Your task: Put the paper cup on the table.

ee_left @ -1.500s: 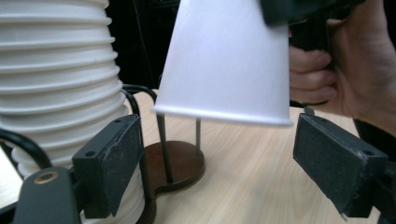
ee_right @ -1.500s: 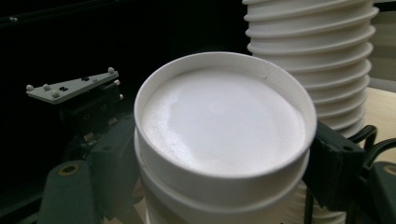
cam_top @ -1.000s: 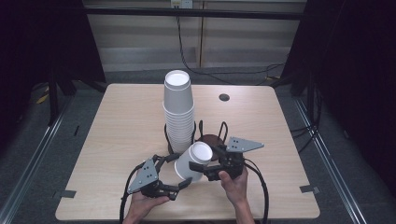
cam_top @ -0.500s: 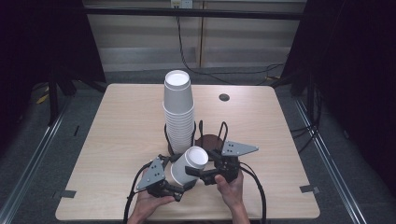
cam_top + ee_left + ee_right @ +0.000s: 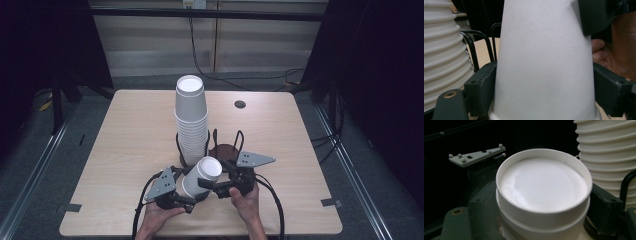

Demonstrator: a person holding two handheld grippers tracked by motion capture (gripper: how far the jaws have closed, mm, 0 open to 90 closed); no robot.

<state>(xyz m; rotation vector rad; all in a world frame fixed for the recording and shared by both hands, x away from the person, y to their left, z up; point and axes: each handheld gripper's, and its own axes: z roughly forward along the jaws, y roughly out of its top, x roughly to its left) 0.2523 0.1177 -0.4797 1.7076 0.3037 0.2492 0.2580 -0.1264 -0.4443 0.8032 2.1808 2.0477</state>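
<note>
Since a second ago both hands have drawn closer together near the bench's (image 5: 125, 130) 6 o'clock edge, and the white paper cup (image 5: 201, 176) has tipped so its closed bottom now points toward 1 o'clock. In the right gripper view that piece looks like two nested cups, one rim showing just under the other. The left tool (image 5: 192, 202) clamps its wide end, jaws pressed to both flanks in the left gripper view (image 5: 544, 100). The right tool (image 5: 209, 184) clamps the narrow end, its jaws set against either side of the cup (image 5: 544, 195).

Directly at 12 o'clock from the held cup stands the tall cup stack (image 5: 190, 117) in a black wire holder (image 5: 212, 145), whose dark empty base (image 5: 225, 150) sits beside the stack at its 3 o'clock. The cup's raised end lies just beside the holder's wires; whether it touches them cannot be told. Open bench spreads at 9 and 3 o'clock, with a small dark hole (image 5: 240, 104) toward the far edge at 1 o'clock.
</note>
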